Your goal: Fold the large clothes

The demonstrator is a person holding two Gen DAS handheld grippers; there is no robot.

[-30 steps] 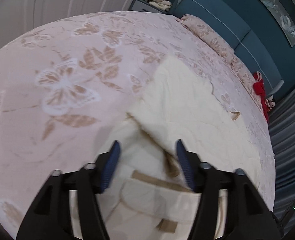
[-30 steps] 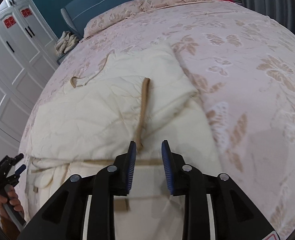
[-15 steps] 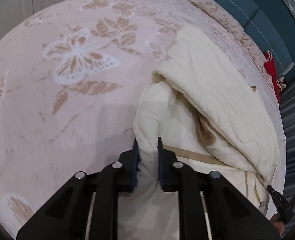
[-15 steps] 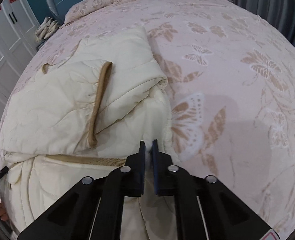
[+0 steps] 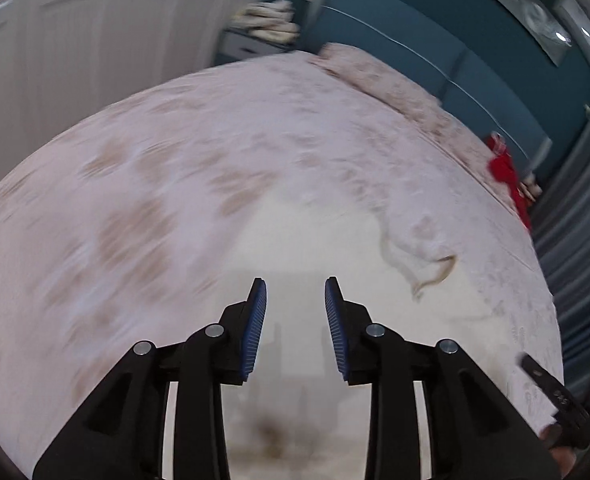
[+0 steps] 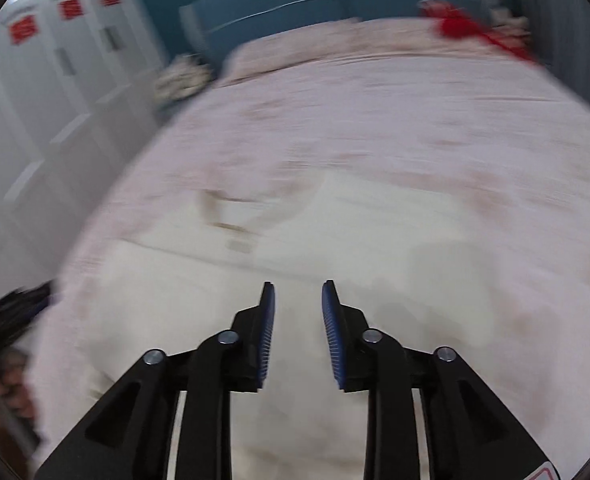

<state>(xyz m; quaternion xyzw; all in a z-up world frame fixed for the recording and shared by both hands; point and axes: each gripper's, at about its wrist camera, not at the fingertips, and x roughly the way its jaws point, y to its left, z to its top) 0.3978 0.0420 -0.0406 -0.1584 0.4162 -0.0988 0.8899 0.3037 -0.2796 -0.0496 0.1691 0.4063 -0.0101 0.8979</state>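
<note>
Bed [image 5: 143, 184] fills the view, pink butterfly spread. Cream garment [image 6: 255, 312] lies near, under me. Both my jaws part-open, empty. Risk: loose folded layers spring back; trailing cuff [image 5: 435, 272] could catch.

Left black two-finger gripper with blue ribbed pads [image 5: 294, 292]: jaws parted, nothing between them, fingers pointing toward 12 o'clock. Right black two-finger gripper with blue ribbed pads [image 6: 295, 294]: jaws likewise parted and empty, aimed at 12 o'clock. Right gripper also shows at 4 o'clock in the left wrist view, blurred.
</note>
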